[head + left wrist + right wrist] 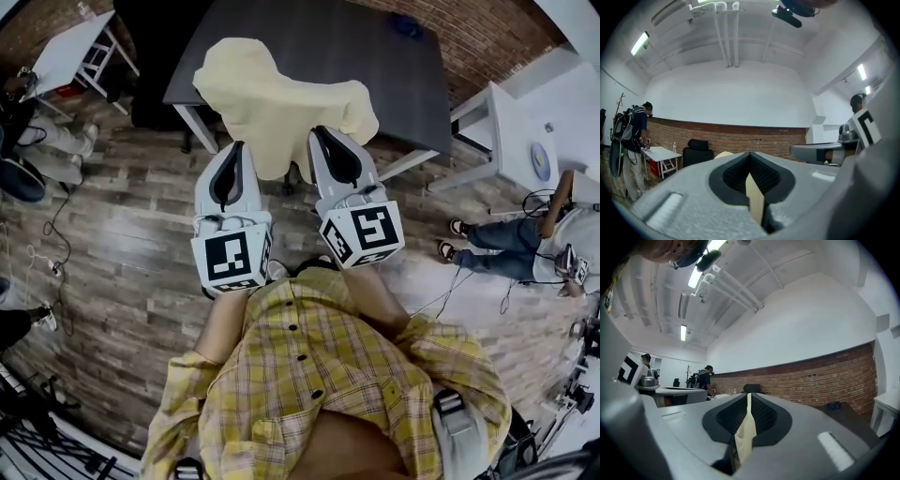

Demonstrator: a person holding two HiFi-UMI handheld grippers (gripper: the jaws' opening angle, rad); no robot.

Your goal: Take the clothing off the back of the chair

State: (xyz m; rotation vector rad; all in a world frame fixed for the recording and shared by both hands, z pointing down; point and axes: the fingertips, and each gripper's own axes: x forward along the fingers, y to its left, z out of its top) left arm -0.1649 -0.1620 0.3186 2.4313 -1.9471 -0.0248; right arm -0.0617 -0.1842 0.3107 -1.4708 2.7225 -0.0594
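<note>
- Left gripper (pixel 235 148): jaws together, clamped on a fold of the pale yellow clothing (pixel 281 103). In the left gripper view a narrow strip of the cloth (pixel 754 197) runs down between the closed dark pads (pixel 764 176).
- Right gripper (pixel 323 133): jaws likewise closed on the clothing. In the right gripper view a strip of the cloth (pixel 746 434) is pinched at the tips (pixel 749 394) and widens toward the camera.
- Both grippers are held level, side by side and near each other, with the marker cubes toward the person in the yellow plaid shirt (pixel 319 375).
- Clothing: it spreads out beyond the two sets of tips, bunched, with its near edge caught in both grippers. The left grip sits at the cloth's lower left, the right grip at its lower right.
- In the head view the clothing lies over the near edge of the dark table (pixel 375 56). Cannot tell whether it touches the table.
- A black chair (pixel 697 149) stands apart by the brick wall (pixel 740 138), left of the clothing.
- Surroundings: wood floor (pixel 122 253), white side table (pixel 70 47) at upper left, a seated person (pixel 525 244) at right.
</note>
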